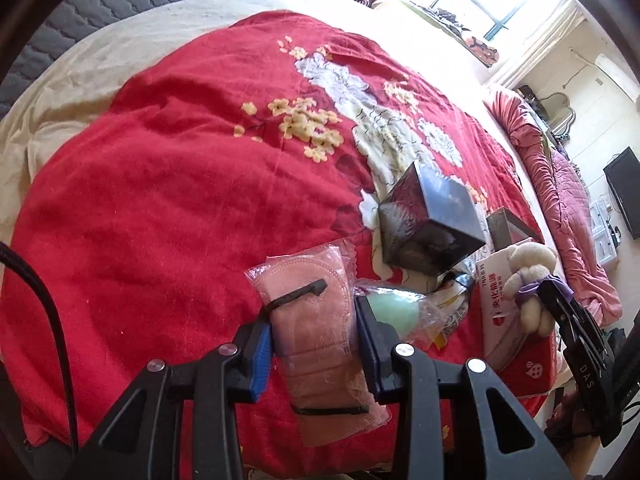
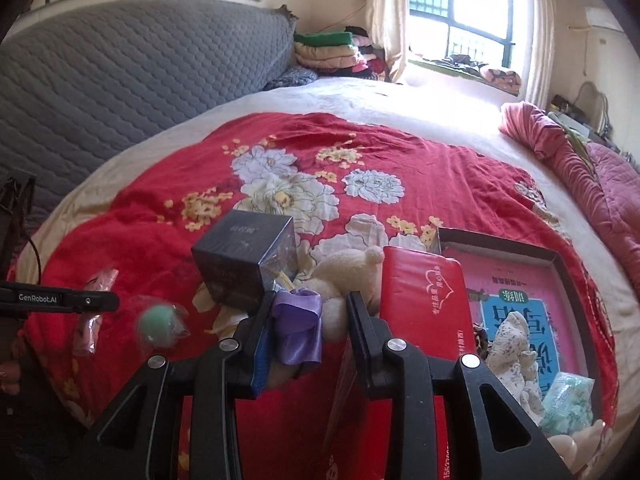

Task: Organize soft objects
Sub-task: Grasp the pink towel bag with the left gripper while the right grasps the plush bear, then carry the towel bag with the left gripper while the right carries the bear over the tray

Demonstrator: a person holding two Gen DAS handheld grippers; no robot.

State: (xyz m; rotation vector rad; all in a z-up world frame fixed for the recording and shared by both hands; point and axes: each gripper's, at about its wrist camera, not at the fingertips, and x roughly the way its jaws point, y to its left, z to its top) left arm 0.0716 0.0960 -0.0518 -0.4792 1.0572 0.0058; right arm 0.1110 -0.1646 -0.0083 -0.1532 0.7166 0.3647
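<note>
My left gripper [image 1: 314, 330] is shut on a pink face mask in a clear wrapper [image 1: 316, 320], its blue pads pressing both long sides above the red floral blanket [image 1: 160, 200]. The right gripper [image 2: 310, 308] is shut on a small cream teddy bear [image 2: 348, 272] at its purple ribbon [image 2: 298, 324]. From the left wrist view, the bear [image 1: 528, 276] hangs in the right gripper [image 1: 554, 294] at the far right. A green puff in clear wrap [image 1: 394, 306] lies on the blanket beside the mask.
A black cube box [image 2: 244, 264] stands mid-blanket. A red tissue pack [image 2: 424, 300] leans by a dark-rimmed tray [image 2: 560, 258] holding a floral cloth [image 2: 516, 344] and a green packet [image 2: 568, 400]. A grey headboard [image 2: 140, 72] and rolled pink quilt [image 2: 592, 184] border the bed.
</note>
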